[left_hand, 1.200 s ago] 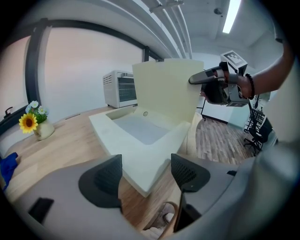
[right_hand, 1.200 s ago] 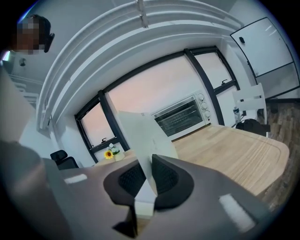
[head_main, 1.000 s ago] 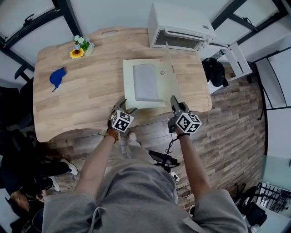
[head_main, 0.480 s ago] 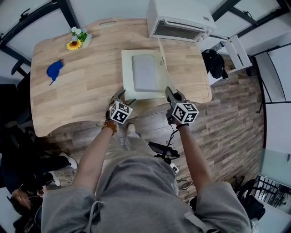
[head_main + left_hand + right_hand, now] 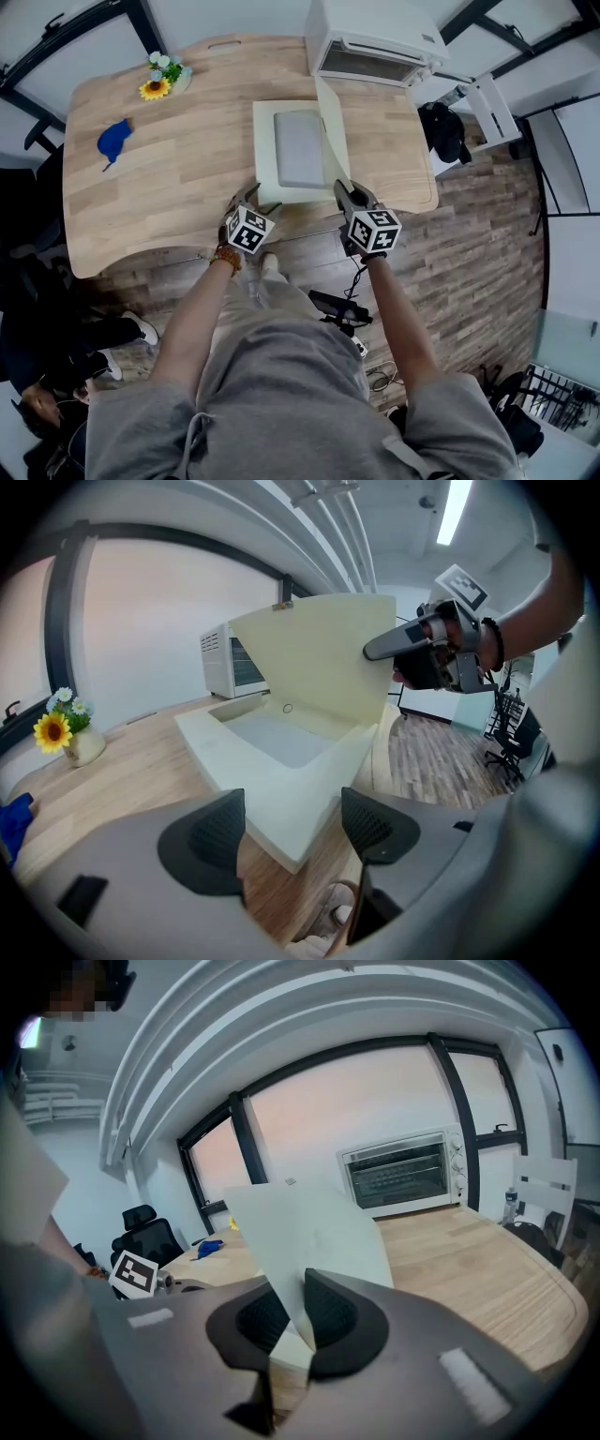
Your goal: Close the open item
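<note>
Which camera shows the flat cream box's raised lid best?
The left gripper view: the flat cream box's raised lid shows nearly whole, tilted over its base, the right gripper at its edge. The head view foreshortens the lid into a narrow strip; the right gripper view shows only its outer face, a corner pinched between the fingers.

Seen from the left gripper [image 5: 291, 832], the raised lid [image 5: 328, 658] hides the far jaw of the right gripper [image 5: 380, 649] and most of the toaster oven [image 5: 220, 663] beyond. Off to that gripper's left, a blue object [image 5: 11, 822] is cut by the picture's edge and cannot be identified. In the right gripper view, the lid screens nearly all of the box base [image 5: 272, 789] ahead of the pads.
</note>
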The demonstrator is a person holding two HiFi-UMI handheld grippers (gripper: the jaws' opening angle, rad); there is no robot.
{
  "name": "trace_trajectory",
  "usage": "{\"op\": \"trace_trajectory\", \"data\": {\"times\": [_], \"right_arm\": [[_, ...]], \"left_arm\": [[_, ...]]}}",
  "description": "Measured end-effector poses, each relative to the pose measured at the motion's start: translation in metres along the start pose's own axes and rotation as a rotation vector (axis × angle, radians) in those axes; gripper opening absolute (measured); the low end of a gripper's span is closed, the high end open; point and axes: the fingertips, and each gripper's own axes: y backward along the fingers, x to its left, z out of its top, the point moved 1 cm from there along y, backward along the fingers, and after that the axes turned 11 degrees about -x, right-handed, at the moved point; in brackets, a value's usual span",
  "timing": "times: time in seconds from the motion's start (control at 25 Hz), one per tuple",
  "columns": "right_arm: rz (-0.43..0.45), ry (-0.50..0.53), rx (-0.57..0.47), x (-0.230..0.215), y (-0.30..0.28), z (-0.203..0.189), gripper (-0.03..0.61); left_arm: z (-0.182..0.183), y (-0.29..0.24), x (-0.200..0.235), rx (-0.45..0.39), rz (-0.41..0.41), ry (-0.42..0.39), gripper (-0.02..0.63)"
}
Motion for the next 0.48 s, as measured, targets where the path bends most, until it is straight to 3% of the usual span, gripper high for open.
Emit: {"op": "trace_trajectory", "data": {"times": [0.28, 0.48], "right_arm": [[-0.019, 0.229, 0.067, 0.01, -0.006, -0.01, 0.037], [-0.026, 0.544, 0.119, 0.024, -0.01, -0.015, 0.028]], "left_arm": [[0.0, 0.0, 0.001, -0.006, 0.005, -0.01, 0.327], [-0.001, 0.0, 0.001, -0.008, 0.007, -0.013, 0.325]]}}
